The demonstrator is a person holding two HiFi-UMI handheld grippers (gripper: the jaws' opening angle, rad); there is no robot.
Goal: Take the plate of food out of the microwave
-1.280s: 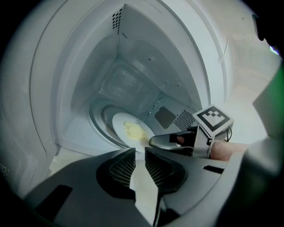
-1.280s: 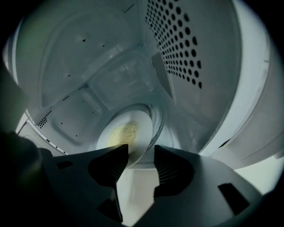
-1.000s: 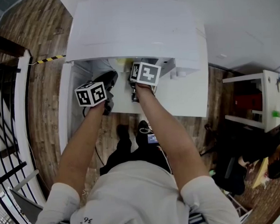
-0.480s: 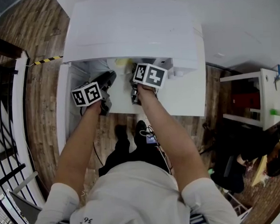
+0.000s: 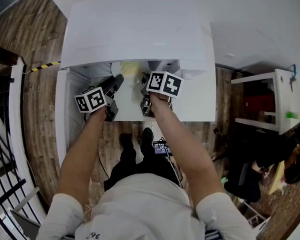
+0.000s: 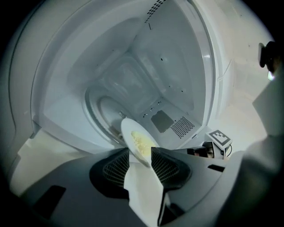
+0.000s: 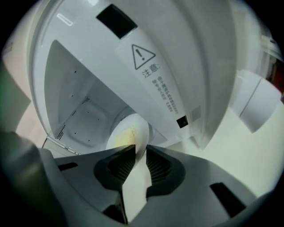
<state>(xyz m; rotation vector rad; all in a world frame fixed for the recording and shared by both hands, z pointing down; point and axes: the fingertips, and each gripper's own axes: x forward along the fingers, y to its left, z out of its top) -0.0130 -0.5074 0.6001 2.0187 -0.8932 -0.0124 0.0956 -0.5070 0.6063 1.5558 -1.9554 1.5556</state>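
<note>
A white plate (image 5: 130,69) with yellow food sits at the mouth of the open white microwave (image 5: 135,32). My left gripper (image 6: 140,153) stands open, and the near rim of the plate (image 6: 138,142) lies between its jaws with room on either side. My right gripper (image 7: 141,150) is shut on the opposite rim of the plate (image 7: 128,133), its jaws close on the thin edge. From overhead, the left gripper (image 5: 113,91) and right gripper (image 5: 145,94) flank the plate. The glass turntable (image 6: 104,111) lies bare behind it.
The microwave stands on a white table (image 5: 199,99), its door (image 5: 62,116) swung out at the left. A panel with a warning label (image 7: 151,75) is beside the right gripper. A second white table (image 5: 274,100) and a seated person (image 5: 293,169) are at the right, and a black railing (image 5: 6,149) at the left.
More of the plate and its yellow food shows from under the microwave's top edge than a second ago. Both grippers have shifted slightly left and toward me.
</note>
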